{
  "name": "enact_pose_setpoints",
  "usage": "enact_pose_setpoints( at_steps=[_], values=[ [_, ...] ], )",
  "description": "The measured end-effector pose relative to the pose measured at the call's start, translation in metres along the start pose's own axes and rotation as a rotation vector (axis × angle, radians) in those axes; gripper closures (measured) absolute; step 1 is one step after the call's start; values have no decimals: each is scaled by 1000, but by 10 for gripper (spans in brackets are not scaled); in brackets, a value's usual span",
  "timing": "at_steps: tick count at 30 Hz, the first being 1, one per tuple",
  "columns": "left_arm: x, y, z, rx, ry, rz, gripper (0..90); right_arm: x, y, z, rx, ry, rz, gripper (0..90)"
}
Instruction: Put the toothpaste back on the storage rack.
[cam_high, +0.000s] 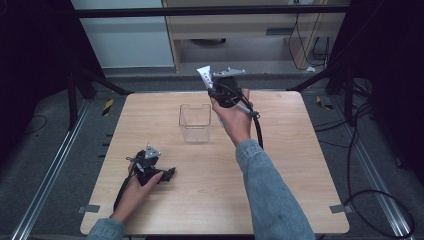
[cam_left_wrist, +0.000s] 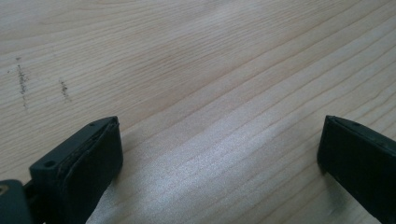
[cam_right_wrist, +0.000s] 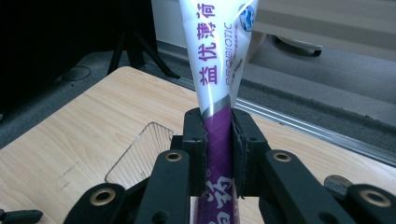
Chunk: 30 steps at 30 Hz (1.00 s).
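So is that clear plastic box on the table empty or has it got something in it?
Empty. The clear box stands upright on the table, nothing inside; the toothpaste tube is clamped in the right tongs.

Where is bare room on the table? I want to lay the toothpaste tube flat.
The table is bare right of the forearm, and along its left edge beyond the clear container. The near-left corner holds the left tool; the right tool grips the toothpaste tube above the middle.
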<state>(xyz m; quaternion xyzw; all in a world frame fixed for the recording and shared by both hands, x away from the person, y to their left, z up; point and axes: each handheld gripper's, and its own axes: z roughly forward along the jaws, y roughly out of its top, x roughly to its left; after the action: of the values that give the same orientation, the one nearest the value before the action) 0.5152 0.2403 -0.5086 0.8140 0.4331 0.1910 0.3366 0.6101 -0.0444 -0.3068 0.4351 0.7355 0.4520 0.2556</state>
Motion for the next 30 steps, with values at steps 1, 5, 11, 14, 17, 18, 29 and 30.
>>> enact_pose_setpoints(
  at_steps=[1,5,11,14,17,18,29,30],
  values=[
    [0,0,0,0,0,0,0,1,1,1,-1,0,-6,776],
    [0,0,0,0,0,0,0,4,6,4,-4,-4,-11,776],
    [0,0,0,-1,0,0,0,8,10,9,-9,-9,-16,775],
    [0,0,0,0,0,0,0,9,12,10,-10,-8,-17,775],
    [0,0,0,3,-1,1,0,11,13,11,-10,-5,-16,775],
    [0,0,0,2,0,0,0,12,14,12,-11,-5,-19,775],
    [0,0,0,2,0,0,0,19,18,19,-14,5,-20,775],
    [0,0,0,2,0,0,0,19,18,19,-14,5,-20,775]
  ],
)
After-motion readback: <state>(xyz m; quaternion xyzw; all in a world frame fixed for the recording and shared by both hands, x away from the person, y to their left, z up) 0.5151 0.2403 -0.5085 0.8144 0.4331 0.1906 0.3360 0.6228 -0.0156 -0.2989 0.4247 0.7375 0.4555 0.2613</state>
